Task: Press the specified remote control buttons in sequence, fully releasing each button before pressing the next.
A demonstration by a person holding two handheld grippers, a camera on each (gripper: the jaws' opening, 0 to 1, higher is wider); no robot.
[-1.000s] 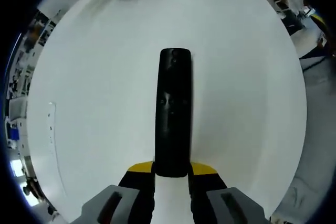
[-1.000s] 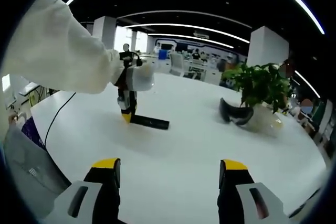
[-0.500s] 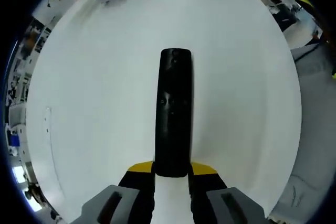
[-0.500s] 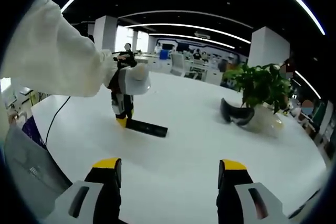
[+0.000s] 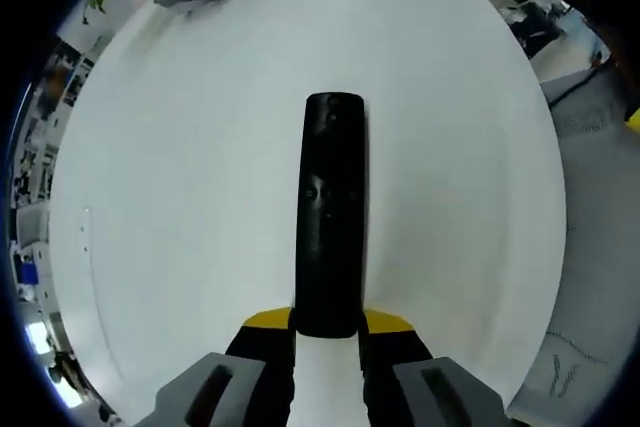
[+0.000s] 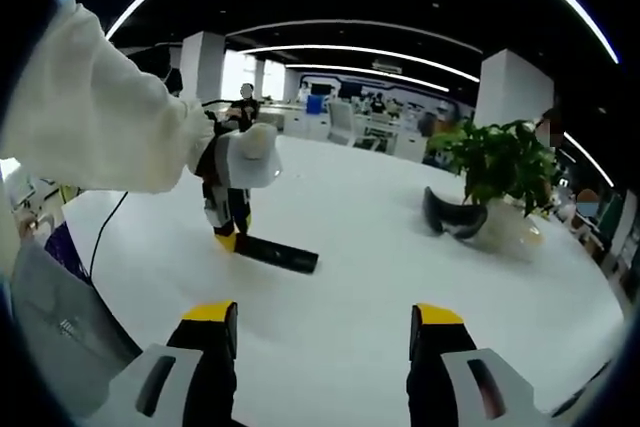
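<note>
A long black remote control (image 5: 331, 217) points straight away from me in the left gripper view, above a white table (image 5: 180, 177). My left gripper (image 5: 328, 325) is shut on its near end, between the yellow-tipped black jaws. In the right gripper view the same remote (image 6: 277, 253) slants just above the table, held by the left gripper (image 6: 230, 237) in a white-gloved hand with a white sleeve (image 6: 90, 117). My right gripper (image 6: 322, 322) hovers open over the near part of the table, well short of the remote, nothing between its jaws.
A potted green plant (image 6: 497, 172) and a dark headset-like object (image 6: 450, 215) sit at the table's far right. A black cable (image 6: 105, 227) trails over the left edge. Grey cloth (image 6: 60, 337) lies at lower left. Office desks and chairs stand beyond the table.
The left gripper with the remote has shifted slightly left and lower in the right gripper view. The background in the left gripper view has slid a little. Both grips are unchanged.
</note>
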